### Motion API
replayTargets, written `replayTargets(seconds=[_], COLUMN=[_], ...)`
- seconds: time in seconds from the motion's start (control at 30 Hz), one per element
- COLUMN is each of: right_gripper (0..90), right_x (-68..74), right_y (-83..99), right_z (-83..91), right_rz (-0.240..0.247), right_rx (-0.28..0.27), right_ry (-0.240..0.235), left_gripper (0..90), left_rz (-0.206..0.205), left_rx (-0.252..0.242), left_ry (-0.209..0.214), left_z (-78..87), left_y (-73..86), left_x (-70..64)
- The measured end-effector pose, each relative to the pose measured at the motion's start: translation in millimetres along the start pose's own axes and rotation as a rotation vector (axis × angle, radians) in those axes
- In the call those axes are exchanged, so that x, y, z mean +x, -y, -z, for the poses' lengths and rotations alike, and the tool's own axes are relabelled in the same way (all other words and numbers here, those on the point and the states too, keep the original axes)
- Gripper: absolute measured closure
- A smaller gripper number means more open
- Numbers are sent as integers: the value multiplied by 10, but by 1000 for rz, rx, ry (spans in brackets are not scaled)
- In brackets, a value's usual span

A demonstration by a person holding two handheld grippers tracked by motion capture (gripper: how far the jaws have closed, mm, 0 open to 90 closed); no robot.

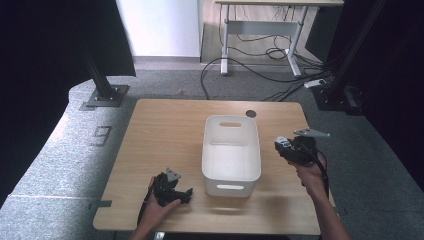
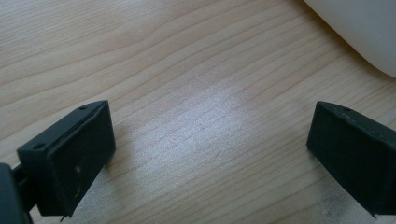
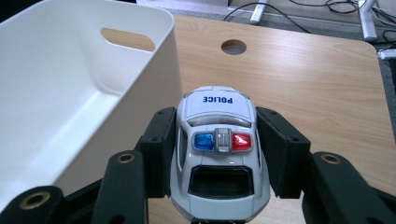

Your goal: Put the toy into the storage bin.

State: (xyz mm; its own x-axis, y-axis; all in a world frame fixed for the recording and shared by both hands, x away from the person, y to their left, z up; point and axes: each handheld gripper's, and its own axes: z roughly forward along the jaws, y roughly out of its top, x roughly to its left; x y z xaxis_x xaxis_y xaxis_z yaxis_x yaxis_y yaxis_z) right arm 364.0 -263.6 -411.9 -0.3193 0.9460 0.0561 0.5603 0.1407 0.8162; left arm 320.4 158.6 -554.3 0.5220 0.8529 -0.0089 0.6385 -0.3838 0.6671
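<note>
In the right gripper view the rear of the toy police car [image 3: 219,154] is cut off by the bottom edge, and its sides and wheels are hidden behind the two jaws. The white bin [image 3: 70,93] runs out of the left edge. In the left gripper view just a corner of the white bin [image 2: 359,28] shows at the top right. In the high view the toy police car [image 1: 282,145] is too small to tell any detail.
</note>
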Motion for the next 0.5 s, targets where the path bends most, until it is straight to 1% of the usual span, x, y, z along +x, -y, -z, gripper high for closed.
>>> replayTargets(seconds=[0.5], right_gripper=[502], right_x=[161], right_y=[-197], right_z=[26], right_rz=[12], right_rx=[-41], right_ry=[-25], left_gripper=[9], left_rz=[0], left_rx=[2], left_ry=[0], left_z=[1], left_y=[-1], left_x=[0])
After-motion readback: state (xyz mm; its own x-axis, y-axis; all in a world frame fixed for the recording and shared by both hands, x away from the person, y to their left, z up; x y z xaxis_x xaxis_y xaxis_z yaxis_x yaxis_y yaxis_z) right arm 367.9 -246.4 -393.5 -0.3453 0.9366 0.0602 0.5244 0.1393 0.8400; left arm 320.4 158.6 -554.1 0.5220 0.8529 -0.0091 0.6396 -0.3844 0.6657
